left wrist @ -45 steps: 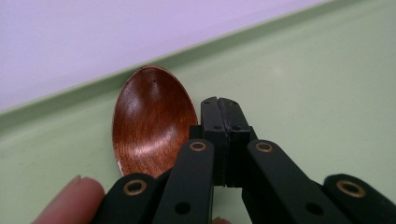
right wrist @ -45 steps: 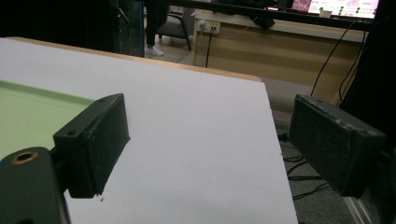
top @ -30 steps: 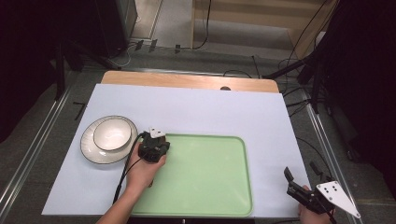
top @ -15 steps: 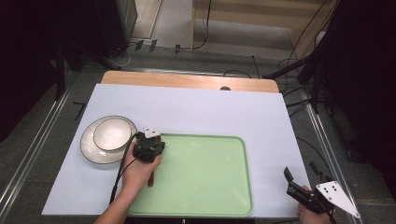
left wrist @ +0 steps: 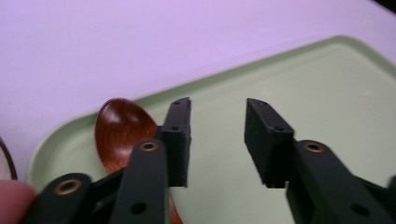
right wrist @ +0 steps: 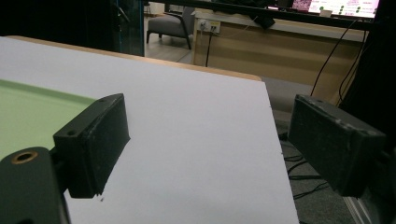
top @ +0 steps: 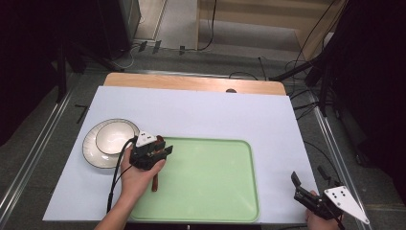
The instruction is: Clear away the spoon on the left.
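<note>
A brown wooden spoon (left wrist: pixel 122 133) lies on the green tray (left wrist: pixel 327 88) near its left end, and its handle (top: pixel 155 182) shows below the person's hand. My left gripper (left wrist: pixel 218 135) hovers just over the spoon. Its jaws have just been opening and stand apart with nothing between them; the spoon's bowl lies beside the left jaw. From above, the left gripper (top: pixel 162 148) sits at the tray's (top: pixel 215 182) upper left corner. My right gripper (top: pixel 298 187) rests open off the tray's lower right corner, and its own view shows the right gripper (right wrist: pixel 210 140) with jaws wide over bare white table.
A white bowl (top: pixel 115 136) stands on a dark-rimmed plate (top: pixel 91 155) left of the tray, close to the left gripper. The white table cover (top: pixel 215 115) ends at a wooden strip (top: pixel 191 82) at the back. Cables and dark stands surround the table.
The left hand and gripper have shifted a little left and toward the near edge. The spoon's handle now shows lying on the tray beneath the hand. The right gripper has stayed put.
</note>
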